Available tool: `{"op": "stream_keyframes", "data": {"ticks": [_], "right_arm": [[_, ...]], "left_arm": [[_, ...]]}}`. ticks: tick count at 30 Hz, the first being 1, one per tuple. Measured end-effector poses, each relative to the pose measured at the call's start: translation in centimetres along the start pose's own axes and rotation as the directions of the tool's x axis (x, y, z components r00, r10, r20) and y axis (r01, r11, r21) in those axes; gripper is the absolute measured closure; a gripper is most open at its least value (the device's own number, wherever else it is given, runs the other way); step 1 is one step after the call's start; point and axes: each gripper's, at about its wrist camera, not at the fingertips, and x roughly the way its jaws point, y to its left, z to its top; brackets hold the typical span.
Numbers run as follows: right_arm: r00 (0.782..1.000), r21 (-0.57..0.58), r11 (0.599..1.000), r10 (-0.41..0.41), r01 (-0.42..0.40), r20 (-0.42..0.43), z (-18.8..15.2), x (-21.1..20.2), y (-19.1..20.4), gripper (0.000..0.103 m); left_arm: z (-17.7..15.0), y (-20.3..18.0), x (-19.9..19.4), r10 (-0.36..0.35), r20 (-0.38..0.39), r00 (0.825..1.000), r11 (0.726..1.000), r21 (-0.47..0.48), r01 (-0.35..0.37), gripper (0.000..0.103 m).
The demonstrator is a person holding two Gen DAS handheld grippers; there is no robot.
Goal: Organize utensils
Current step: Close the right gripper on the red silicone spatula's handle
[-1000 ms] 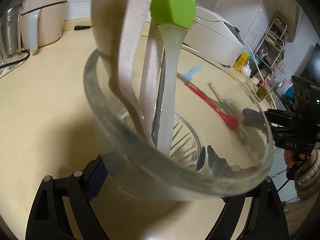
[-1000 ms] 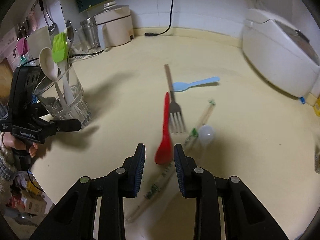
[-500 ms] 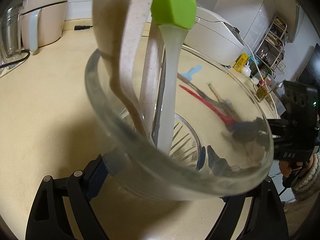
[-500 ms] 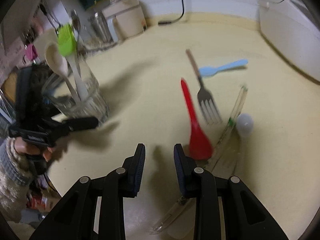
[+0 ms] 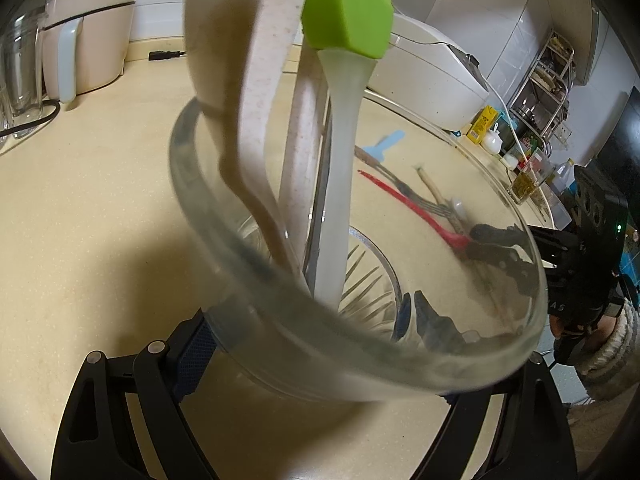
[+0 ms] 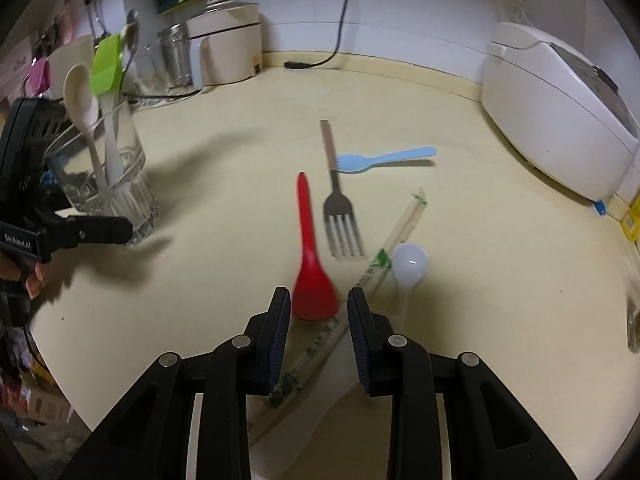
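My left gripper [image 5: 316, 344] is shut on a ribbed glass cup [image 5: 188, 184], which stands on the cream counter. The cup holds a green silicone brush [image 5: 348, 8] and beige spoons [image 5: 224, 40]. In the right wrist view the glass cup [image 6: 120, 184] stands far left with the left gripper [image 6: 92, 230] at its base. My right gripper [image 6: 316, 312] is open just above the bowl of a red spoon [image 6: 308, 240]. Beside it lie a fork [image 6: 340, 216], a blue spoon [image 6: 384, 159], wrapped chopsticks [image 6: 400, 228] and a white spoon [image 6: 410, 260].
A white rice cooker [image 6: 560, 120] fills the right back of the counter. A beige pot [image 6: 228, 48], glass jars [image 6: 172, 56] and a power cable [image 6: 298, 65] line the back wall. The counter edge runs along the lower left.
The right gripper swung left, then came back over the red spoon's bowl, a little closer to it than before. The left gripper and the cup have not moved.
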Motion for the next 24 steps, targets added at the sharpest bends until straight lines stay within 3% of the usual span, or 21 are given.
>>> {"op": "stream_keyframes", "data": {"ticks": [13,19,24], "right_arm": [[0.997,0.021,0.997,0.076,-0.076,-0.004,0.6,1.5,-0.5,0.073],[0.999,-0.044,0.999,0.034,-0.033,0.035,0.0,1.4,0.4,0.073],[0.999,-0.021,0.999,0.027,-0.026,0.045,-0.1,1.3,0.2,0.073]], "left_arm": [[0.0,0.1,0.1,-0.005,0.001,1.0,1.0,-0.004,0.005,0.013],[0.0,0.1,0.0,-0.006,0.001,1.0,1.0,-0.005,0.006,0.013],[0.0,0.1,0.0,-0.003,0.001,1.0,1.0,-0.003,0.003,0.013]]}}
